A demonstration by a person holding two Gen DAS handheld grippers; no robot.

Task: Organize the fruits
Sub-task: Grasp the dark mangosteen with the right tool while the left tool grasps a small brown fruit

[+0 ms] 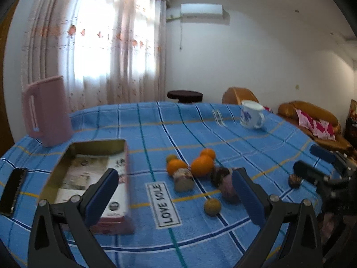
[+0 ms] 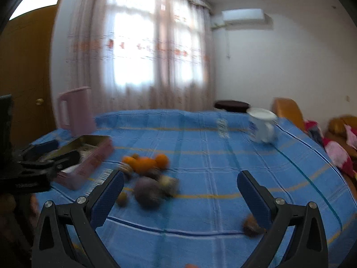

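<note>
A cluster of fruit lies mid-table on the blue cloth: oranges (image 1: 202,165), a purple passion fruit (image 1: 227,186), a small yellow-green fruit (image 1: 212,206), and a pale sweet-potato-like piece (image 1: 183,178). An open tin box (image 1: 89,178) sits to their left. My left gripper (image 1: 176,194) is open and empty above the near table, with the box behind its left finger. My right gripper (image 2: 180,196) is open and empty; the blurred fruit cluster (image 2: 145,165) lies ahead left. A small brown fruit (image 2: 251,224) sits by its right finger, also in the left wrist view (image 1: 294,180).
A pink pitcher (image 1: 48,114) stands at the back left, a white and blue mug (image 1: 252,115) at the back right. A black phone (image 1: 13,189) lies at the left edge. Orange sofas (image 1: 312,120) stand beyond the table. The right gripper shows in the left wrist view (image 1: 321,165).
</note>
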